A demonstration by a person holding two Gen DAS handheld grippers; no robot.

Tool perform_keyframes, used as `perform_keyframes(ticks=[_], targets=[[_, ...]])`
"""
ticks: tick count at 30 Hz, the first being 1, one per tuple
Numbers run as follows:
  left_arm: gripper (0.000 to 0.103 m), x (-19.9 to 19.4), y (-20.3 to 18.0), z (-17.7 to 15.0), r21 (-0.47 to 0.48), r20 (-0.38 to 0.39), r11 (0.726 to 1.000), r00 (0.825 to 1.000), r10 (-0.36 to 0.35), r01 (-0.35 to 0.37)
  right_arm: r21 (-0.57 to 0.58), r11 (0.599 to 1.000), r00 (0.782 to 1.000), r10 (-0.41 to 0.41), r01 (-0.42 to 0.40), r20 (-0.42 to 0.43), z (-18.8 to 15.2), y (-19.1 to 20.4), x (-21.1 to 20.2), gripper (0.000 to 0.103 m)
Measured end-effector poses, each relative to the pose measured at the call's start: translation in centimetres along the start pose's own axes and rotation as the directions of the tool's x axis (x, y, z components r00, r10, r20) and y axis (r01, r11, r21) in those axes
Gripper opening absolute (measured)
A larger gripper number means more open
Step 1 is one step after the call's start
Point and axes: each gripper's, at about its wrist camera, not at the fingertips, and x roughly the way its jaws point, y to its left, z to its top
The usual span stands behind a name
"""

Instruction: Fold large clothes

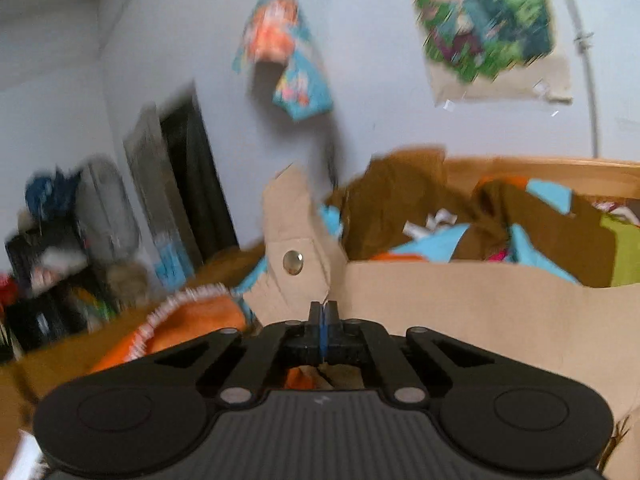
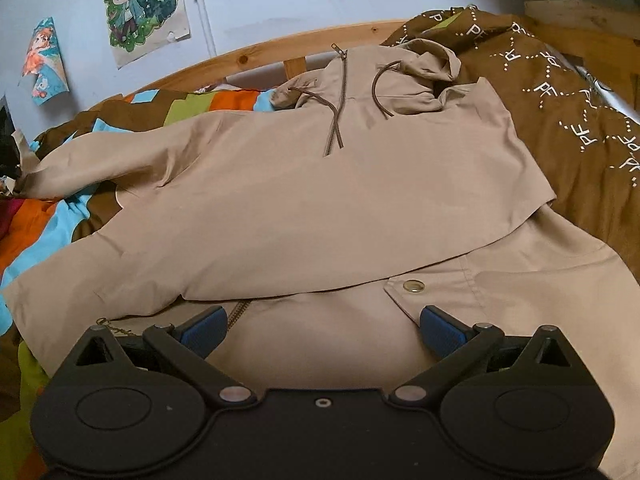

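Left gripper (image 1: 323, 312) fingers pinched on beige hooded jacket (image 2: 304, 208) edge, lifting it to fold; right gripper (image 2: 322, 330) spread wide, empty, above hem.

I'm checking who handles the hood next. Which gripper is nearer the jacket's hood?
Cannot tell for sure. The right gripper hangs open over the hem of the jacket, opposite the hood. The left gripper pinches jacket fabric; no hood in its view.

Wooden-framed bed (image 2: 256, 50) is covered w/ a multicolour patchwork blanket (image 2: 44, 216). A beige hooded jacket (image 2: 320, 200) is spread flat on it. A brown patterned duvet (image 2: 560, 92) is bunched at the jacket's right.
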Motion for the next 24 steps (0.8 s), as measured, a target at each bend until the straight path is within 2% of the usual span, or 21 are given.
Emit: perform_keyframes(ticks=[3,5,7,9,11,12,14,15,16,17,18,19,20,21,22,24], targets=[[0.000,-4.1,-1.0,0.4,0.038,0.138,0.999,0.990,-0.038,0.033,0.001,1.000,1.000,0.002,-0.002,0.010,0.1,-0.1,-0.1,0.102],[0.000,-7.7,-2.6,0.9,0.122,0.247,0.990,0.964,-0.103,0.075,0.003,1.000,1.000,0.006,-0.006,0.017,0.3,-0.1,-0.3,0.102],[0.000,-11.8,-4.7,1.7,0.204,0.312,0.970,0.930,-0.192,0.131,0.006,1.000,1.000,0.007,-0.007,0.030,0.5,-0.1,-0.6,0.102],[0.000,-15.8,-6.7,2.3,0.258,0.344,0.943,0.892,-0.292,0.210,0.014,1.000,0.999,0.009,-0.010,0.050,0.8,-0.3,-1.0,0.102],[0.000,-19.3,-8.8,2.4,0.306,0.356,0.906,0.847,-0.395,0.293,0.022,1.000,0.998,0.006,-0.007,0.068,1.0,-0.5,-1.3,0.102],[0.000,-20.9,-9.9,2.2,0.324,0.345,0.879,0.821,-0.454,0.350,0.029,1.000,0.997,0.003,-0.005,0.076,1.1,-0.7,-1.5,0.102],[0.000,-23.0,-11.7,1.3,0.357,0.282,0.818,0.782,-0.556,0.452,0.043,0.999,0.996,-0.004,0.000,0.092,1.3,-1.2,-1.9,0.102],[0.000,-23.6,-12.5,0.8,0.362,0.248,0.798,0.775,-0.581,0.482,0.050,0.999,0.995,-0.009,0.004,0.100,1.4,-1.5,-2.1,0.102],[0.000,-23.8,-13.1,0.2,0.357,0.207,0.783,0.774,-0.599,0.510,0.056,0.998,0.994,-0.014,0.008,0.106,1.4,-1.7,-2.4,0.102],[0.004,-23.6,-13.6,-0.5,0.343,0.155,0.767,0.773,-0.615,0.542,0.060,0.998,0.993,-0.019,0.013,0.114,1.5,-2.0,-2.6,0.102],[0.006,-23.1,-13.8,-1.1,0.319,0.111,0.761,0.775,-0.622,0.565,0.062,0.998,0.992,-0.027,0.020,0.120,1.5,-2.3,-2.8,0.102],[0.007,-22.2,-13.7,-1.8,0.280,0.066,0.768,0.786,-0.614,0.576,0.064,0.998,0.992,-0.036,0.028,0.123,1.4,-2.6,-3.1,0.102],[0.011,-21.1,-13.5,-2.7,0.242,0.027,0.782,0.801,-0.597,0.575,0.071,0.997,0.991,-0.044,0.035,0.126,1.4,-2.9,-3.3,0.102],[0.020,-20.1,-13.0,-3.4,0.213,-0.004,0.798,0.817,-0.576,0.564,0.080,0.996,0.991,-0.048,0.038,0.128,1.3,-3.3,-3.5,0.102],[0.026,-18.9,-12.4,-4.0,0.188,-0.026,0.822,0.840,-0.543,0.537,0.089,0.995,0.990,-0.052,0.041,0.130,1.3,-3.6,-3.6,0.102],[0.049,-16.4,-10.3,-5.2,0.129,-0.046,0.884,0.894,-0.447,0.449,0.103,0.994,0.989,-0.060,0.047,0.132,1.3,-4.0,-3.7,0.102]])
